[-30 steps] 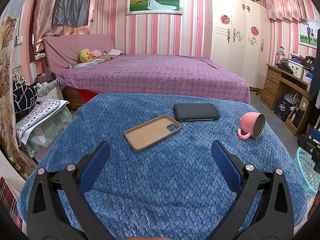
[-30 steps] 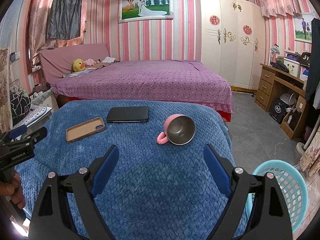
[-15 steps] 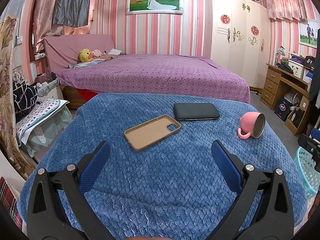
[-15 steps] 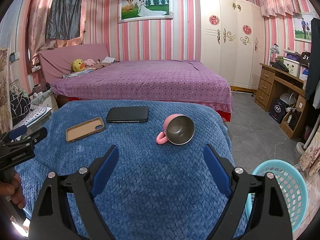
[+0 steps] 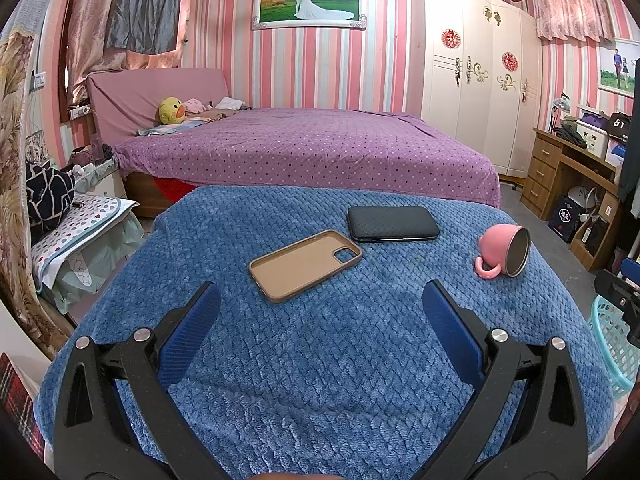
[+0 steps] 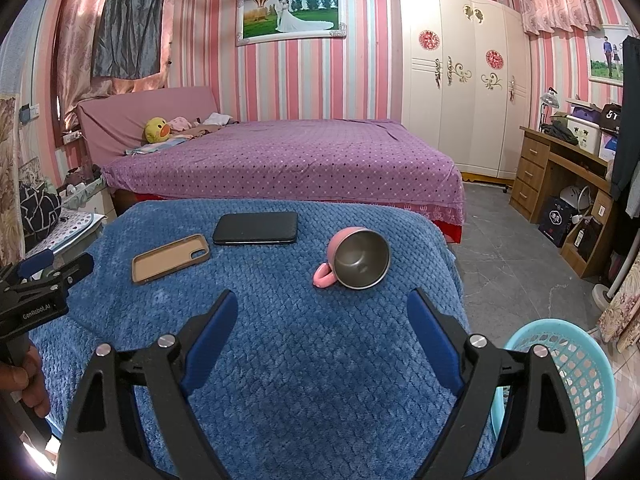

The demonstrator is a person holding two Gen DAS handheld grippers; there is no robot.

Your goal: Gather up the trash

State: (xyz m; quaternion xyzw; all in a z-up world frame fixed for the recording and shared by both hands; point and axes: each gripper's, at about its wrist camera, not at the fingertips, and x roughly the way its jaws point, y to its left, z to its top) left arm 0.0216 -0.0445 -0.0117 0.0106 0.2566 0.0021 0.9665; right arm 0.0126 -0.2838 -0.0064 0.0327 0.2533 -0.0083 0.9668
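On a table draped in a blue blanket (image 5: 320,360) (image 6: 300,360) lie a tan phone case (image 5: 306,264) (image 6: 170,258), a black wallet-like case (image 5: 392,224) (image 6: 256,229) and a pink mug (image 5: 504,251) (image 6: 358,258) tipped on its side. My left gripper (image 5: 320,312) hovers open over the blanket, short of the phone case, with nothing between its fingers. Open and likewise empty, my right gripper (image 6: 322,316) hangs in front of the mug. A turquoise basket (image 6: 568,384) (image 5: 612,344) stands on the floor to the right of the table.
A purple bed (image 5: 312,148) stretches behind the table. A white wardrobe (image 6: 460,92) and a wooden desk (image 6: 560,184) line the right wall. Clutter sits on a low stand (image 5: 76,224) at the left. A person's hand (image 6: 28,380) grips the left tool.
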